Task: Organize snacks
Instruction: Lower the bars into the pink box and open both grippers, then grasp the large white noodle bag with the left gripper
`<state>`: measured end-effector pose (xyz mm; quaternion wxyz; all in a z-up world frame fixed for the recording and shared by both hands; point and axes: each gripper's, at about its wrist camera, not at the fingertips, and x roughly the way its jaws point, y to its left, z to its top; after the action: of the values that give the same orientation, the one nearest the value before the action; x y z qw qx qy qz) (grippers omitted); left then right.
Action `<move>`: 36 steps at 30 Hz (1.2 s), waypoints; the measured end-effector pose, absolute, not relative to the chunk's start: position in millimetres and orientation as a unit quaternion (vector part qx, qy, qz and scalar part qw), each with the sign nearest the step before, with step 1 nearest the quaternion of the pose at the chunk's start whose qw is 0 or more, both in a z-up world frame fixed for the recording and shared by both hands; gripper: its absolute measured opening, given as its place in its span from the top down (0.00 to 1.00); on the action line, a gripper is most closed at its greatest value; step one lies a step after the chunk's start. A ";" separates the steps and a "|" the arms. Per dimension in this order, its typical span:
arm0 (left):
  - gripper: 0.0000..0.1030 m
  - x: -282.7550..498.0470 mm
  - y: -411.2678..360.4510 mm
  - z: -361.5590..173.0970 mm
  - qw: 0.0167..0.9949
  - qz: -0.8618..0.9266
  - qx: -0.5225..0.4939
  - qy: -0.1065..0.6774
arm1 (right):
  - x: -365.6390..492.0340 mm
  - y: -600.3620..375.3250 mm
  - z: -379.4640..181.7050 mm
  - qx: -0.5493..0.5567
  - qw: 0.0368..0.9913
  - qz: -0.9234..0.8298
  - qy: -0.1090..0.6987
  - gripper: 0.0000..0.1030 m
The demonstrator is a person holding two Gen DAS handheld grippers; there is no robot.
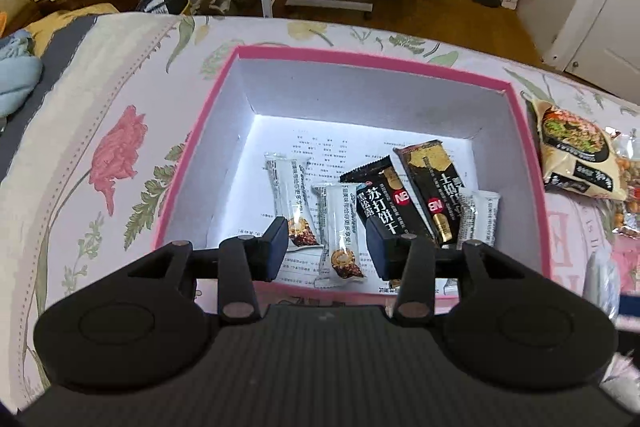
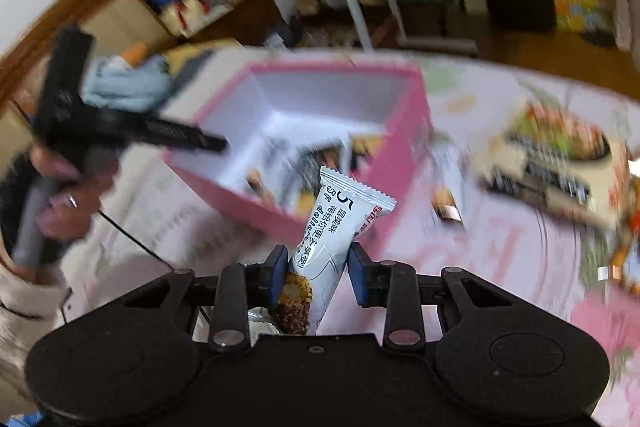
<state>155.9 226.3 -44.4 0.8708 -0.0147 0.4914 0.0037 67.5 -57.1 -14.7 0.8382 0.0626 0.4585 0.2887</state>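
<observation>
A pink box [image 1: 520, 131] with white inner walls sits on the flowered bedspread. Inside lie white snack bars [image 1: 290, 199] and two black cracker packs [image 1: 382, 205]. My left gripper [image 1: 328, 247] is open and empty, hovering over the box's near edge. In the right wrist view my right gripper [image 2: 318, 267] is shut on a white snack bar [image 2: 332, 231] that stands up between its pads, in front of the pink box [image 2: 404, 163]. The left gripper [image 2: 120, 131] shows there too, held in a hand over the box's left side.
A large beige snack bag [image 1: 576, 155] and small packets [image 1: 628, 203] lie on the bed right of the box; they also show blurred in the right wrist view [image 2: 560, 163]. A blue cloth [image 1: 16, 75] lies at far left. The bed's far edge drops to a wooden floor.
</observation>
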 end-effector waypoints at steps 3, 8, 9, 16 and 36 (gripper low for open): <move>0.58 150.2 224.8 -37.7 0.874 -0.002 -0.018 0.485 | 79.8 -35.5 -8.0 0.053 0.845 0.305 0.437 0.63; 0.57 152.0 219.5 -37.7 0.875 0.003 -0.026 0.484 | 112.4 11.3 -23.7 0.032 0.849 0.320 0.420 0.63; 0.56 151.8 219.8 -37.4 0.878 0.017 -0.029 0.477 | 117.4 17.1 -27.5 0.032 0.850 0.320 0.418 0.61; 0.46 146.1 219.1 -39.1 0.885 0.055 -0.013 0.462 | 121.7 15.3 -42.6 0.037 0.860 0.297 0.413 0.46; 0.36 158.8 39.0 -15.0 0.881 -0.170 -0.009 0.441 | 102.8 -215.6 -33.0 0.120 0.896 0.145 0.402 0.37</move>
<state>158.8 39.0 -15.0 0.8811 -0.0088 0.4413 -0.1696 102.8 -215.6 -33.0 0.8963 0.1205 0.4015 0.1448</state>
